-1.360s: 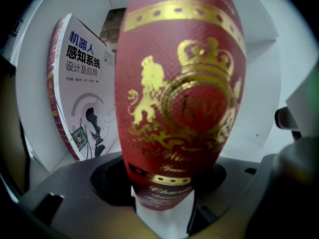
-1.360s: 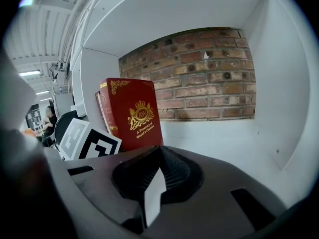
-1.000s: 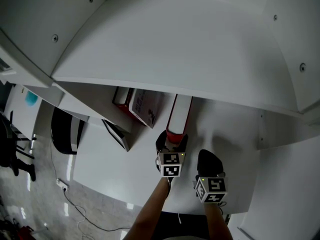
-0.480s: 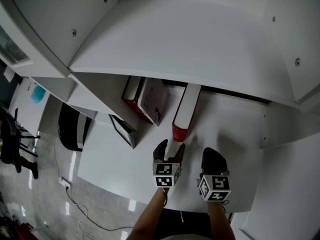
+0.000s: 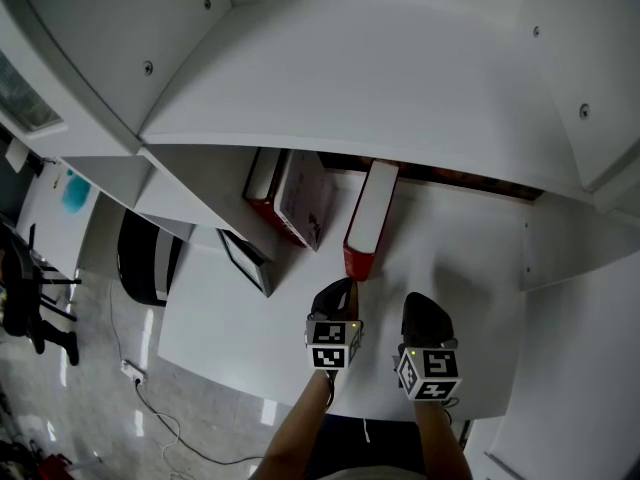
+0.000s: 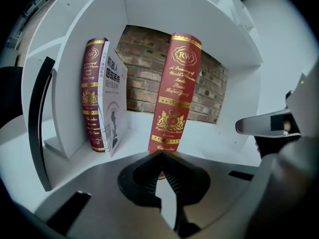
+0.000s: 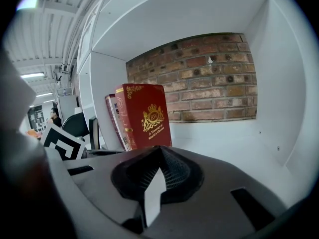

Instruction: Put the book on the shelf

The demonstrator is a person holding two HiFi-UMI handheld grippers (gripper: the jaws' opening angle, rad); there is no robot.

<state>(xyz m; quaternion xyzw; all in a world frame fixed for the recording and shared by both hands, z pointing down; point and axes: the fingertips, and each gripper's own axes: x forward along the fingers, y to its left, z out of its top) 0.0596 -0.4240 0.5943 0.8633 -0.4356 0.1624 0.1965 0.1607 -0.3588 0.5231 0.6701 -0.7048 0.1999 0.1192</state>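
Observation:
The dark red book [image 5: 370, 218] with gold lettering stands upright on the white shelf board [image 5: 460, 258], tilted slightly, its spine [image 6: 174, 93] facing me; it also shows in the right gripper view [image 7: 144, 116]. My left gripper [image 5: 340, 290] hangs just in front of the spine, apart from it. Its jaws are closing and meet tip to tip [image 6: 160, 156] with nothing between them. My right gripper [image 5: 425, 313] is beside it on the right, shut and empty [image 7: 158, 151].
Another red book [image 6: 92, 93] and a white book [image 6: 113, 101] lean together at the compartment's left wall. A black panel [image 5: 245, 263] stands outside that wall. The upper shelf [image 5: 380, 88] overhangs. A brick wall [image 7: 209, 78] backs the compartment. A black chair [image 5: 140, 258] is on the floor at left.
My left gripper has drawn back from the red book's spine and its jaws have gone from wide apart to closed. The book stays standing on the shelf. The right gripper has barely moved.

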